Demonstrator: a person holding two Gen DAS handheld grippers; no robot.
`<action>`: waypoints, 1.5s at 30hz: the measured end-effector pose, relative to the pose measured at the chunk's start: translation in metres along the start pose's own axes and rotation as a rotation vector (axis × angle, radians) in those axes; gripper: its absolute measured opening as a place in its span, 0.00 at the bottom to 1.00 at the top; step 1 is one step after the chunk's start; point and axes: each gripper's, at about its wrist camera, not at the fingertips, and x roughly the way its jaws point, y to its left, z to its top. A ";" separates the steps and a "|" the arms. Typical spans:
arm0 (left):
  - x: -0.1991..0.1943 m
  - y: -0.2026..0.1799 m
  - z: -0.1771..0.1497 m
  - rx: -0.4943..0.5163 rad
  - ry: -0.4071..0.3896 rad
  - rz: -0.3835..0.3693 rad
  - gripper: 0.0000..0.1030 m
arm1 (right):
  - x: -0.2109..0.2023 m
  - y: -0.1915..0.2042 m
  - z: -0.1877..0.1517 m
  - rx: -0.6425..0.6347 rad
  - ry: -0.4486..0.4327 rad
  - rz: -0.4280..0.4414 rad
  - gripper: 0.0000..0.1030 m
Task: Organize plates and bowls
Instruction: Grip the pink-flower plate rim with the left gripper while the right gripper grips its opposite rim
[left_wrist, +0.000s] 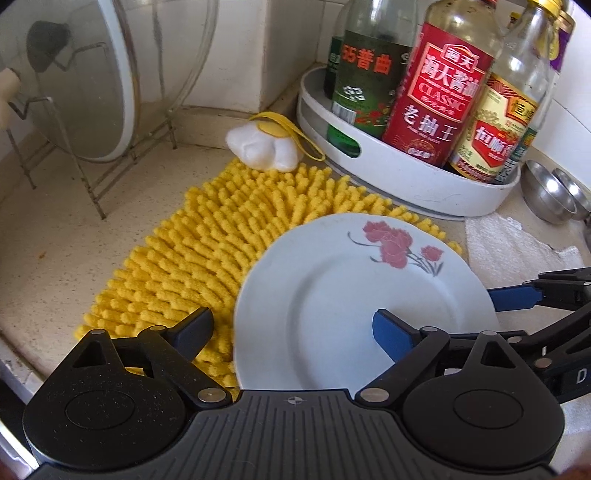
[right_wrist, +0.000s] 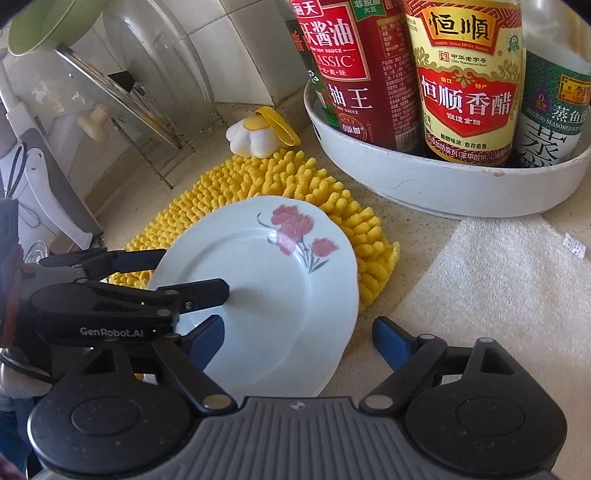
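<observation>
Plate (left_wrist: 354, 295) with red flowers lies half on the yellow chenille mat (left_wrist: 207, 236), tabletop centre. Both hand-held grippers, left (left_wrist: 291, 332) and right (right_wrist: 295, 339), hover spread over it; next, likely pinching its rim for the far-left rack (left_wrist: 92, 155).

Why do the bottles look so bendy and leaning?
In the left wrist view the fisheye lens curves the bottles and darkens the corners; in the right wrist view the tray bulges the same way, and daylight brightens the plate.
</observation>
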 end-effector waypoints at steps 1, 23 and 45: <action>0.000 -0.001 0.000 0.003 -0.002 -0.004 0.93 | 0.000 0.001 -0.001 -0.001 0.002 0.001 0.83; -0.002 -0.005 -0.005 0.019 -0.013 -0.063 0.89 | -0.011 -0.012 -0.008 0.055 -0.032 0.098 0.66; -0.001 -0.032 -0.022 0.076 -0.028 -0.079 0.99 | -0.019 -0.024 -0.024 0.075 -0.043 0.066 0.65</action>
